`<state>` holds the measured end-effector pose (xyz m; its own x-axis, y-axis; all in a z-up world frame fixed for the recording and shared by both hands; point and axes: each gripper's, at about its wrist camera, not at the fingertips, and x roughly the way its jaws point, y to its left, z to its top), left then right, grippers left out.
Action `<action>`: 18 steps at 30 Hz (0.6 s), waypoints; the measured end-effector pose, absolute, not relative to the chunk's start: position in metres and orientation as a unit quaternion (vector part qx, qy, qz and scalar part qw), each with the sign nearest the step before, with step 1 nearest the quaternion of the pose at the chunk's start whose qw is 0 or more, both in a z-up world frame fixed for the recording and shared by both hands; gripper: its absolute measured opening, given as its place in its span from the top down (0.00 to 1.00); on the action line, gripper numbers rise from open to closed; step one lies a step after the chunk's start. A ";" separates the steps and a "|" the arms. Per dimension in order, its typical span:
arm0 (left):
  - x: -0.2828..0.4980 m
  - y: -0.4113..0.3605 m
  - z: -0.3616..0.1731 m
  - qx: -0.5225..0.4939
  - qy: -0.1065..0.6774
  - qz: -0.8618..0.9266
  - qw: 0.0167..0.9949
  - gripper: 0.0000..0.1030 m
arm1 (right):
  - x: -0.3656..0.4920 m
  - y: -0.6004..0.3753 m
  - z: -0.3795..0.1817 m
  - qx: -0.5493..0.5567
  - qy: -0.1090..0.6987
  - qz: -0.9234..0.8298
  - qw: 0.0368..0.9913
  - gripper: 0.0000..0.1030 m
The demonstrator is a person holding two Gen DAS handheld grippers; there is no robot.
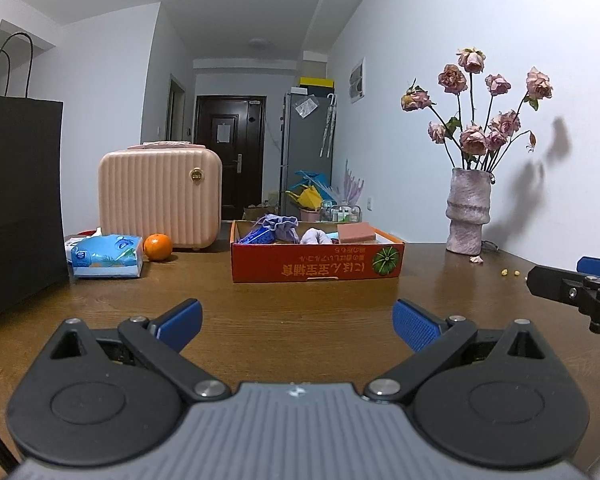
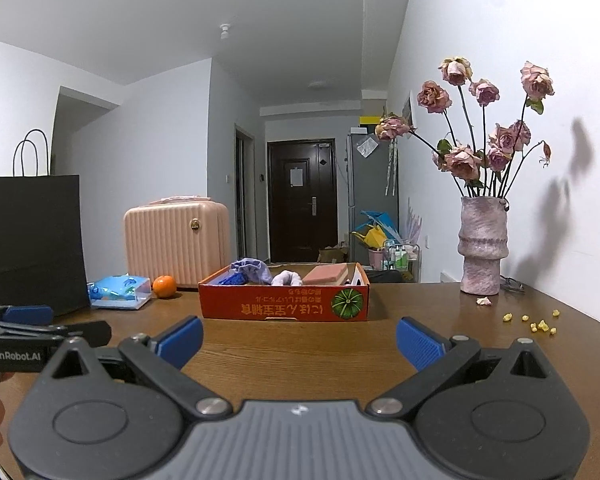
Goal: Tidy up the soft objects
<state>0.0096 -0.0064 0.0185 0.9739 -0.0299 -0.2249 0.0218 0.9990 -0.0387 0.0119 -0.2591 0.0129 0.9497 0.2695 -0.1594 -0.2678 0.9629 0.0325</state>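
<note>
Both grippers, left gripper (image 1: 298, 326) and right gripper (image 2: 300, 340), hover with blue fingers spread wide and empty over the near table (image 1: 300, 300). Farther back, the orange box (image 1: 316, 266) already holds a lilac pouch (image 1: 282, 226), a pale cloth roll (image 1: 316, 237) and a pink sponge (image 1: 356, 232). Far left, the tissue pack (image 1: 106, 256) lies outside, seemingly the only soft item left
</note>
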 end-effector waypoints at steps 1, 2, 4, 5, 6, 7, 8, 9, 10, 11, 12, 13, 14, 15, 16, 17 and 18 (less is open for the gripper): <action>0.009 -0.007 0.019 -0.018 0.113 -0.013 0.993 0.00 | 0.012 -0.259 0.013 0.005 0.081 0.136 0.987 0.00; 0.008 -0.007 0.019 -0.017 0.112 -0.013 0.993 0.00 | 0.011 -0.259 0.013 0.005 0.081 0.136 0.987 0.00; 0.008 -0.008 0.019 -0.016 0.113 -0.012 0.993 0.00 | 0.012 -0.260 0.013 0.005 0.081 0.136 0.987 0.00; 0.008 -0.008 0.019 -0.015 0.114 -0.011 0.993 0.00 | 0.011 -0.260 0.013 0.006 0.081 0.136 0.987 0.00; 0.008 -0.008 0.019 -0.015 0.114 -0.011 0.993 0.00 | 0.011 -0.260 0.013 0.005 0.081 0.136 0.987 0.00; 0.007 -0.008 0.019 -0.015 0.114 -0.012 0.993 0.00 | 0.012 -0.260 0.013 0.005 0.081 0.136 0.987 0.00; 0.007 -0.009 0.019 -0.015 0.114 -0.012 0.993 0.00 | 0.012 -0.260 0.013 0.005 0.081 0.136 0.987 0.00; 0.007 -0.009 0.019 -0.015 0.114 -0.012 0.993 0.00 | 0.012 -0.260 0.013 0.005 0.081 0.137 0.987 0.00; 0.007 -0.009 0.019 -0.015 0.114 -0.012 0.993 0.00 | 0.012 -0.260 0.013 0.005 0.081 0.136 0.987 0.00; 0.007 -0.009 0.019 -0.015 0.113 -0.012 0.993 0.00 | 0.012 -0.260 0.013 0.005 0.081 0.136 0.987 0.00; 0.006 -0.009 0.019 -0.015 0.113 -0.012 0.993 0.00 | 0.012 -0.260 0.013 0.005 0.081 0.137 0.987 0.00; 0.006 -0.010 0.019 -0.014 0.113 -0.012 0.993 0.00 | 0.011 -0.260 0.013 0.005 0.081 0.137 0.987 0.00; 0.006 -0.010 0.019 -0.015 0.113 -0.012 0.993 0.00 | 0.011 -0.260 0.013 0.005 0.081 0.137 0.987 0.00; 0.006 -0.010 0.019 -0.015 0.113 -0.012 0.993 0.00 | 0.011 -0.260 0.013 0.005 0.081 0.137 0.987 0.00; 0.006 -0.010 0.019 -0.015 0.113 -0.012 0.993 0.00 | 0.011 -0.260 0.013 0.005 0.081 0.137 0.987 0.00; 0.006 -0.010 0.019 -0.015 0.113 -0.012 0.993 0.00 | 0.011 -0.260 0.013 0.005 0.081 0.137 0.987 0.00; 0.006 -0.010 0.019 -0.015 0.113 -0.012 0.993 0.00 | 0.010 -0.260 0.013 0.005 0.080 0.137 0.987 0.00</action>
<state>0.0060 -0.0099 0.0186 0.9743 -0.0272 -0.2235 0.0206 0.9993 -0.0318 0.0104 -0.2596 0.0130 0.9496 0.2709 -0.1576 -0.2694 0.9625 0.0315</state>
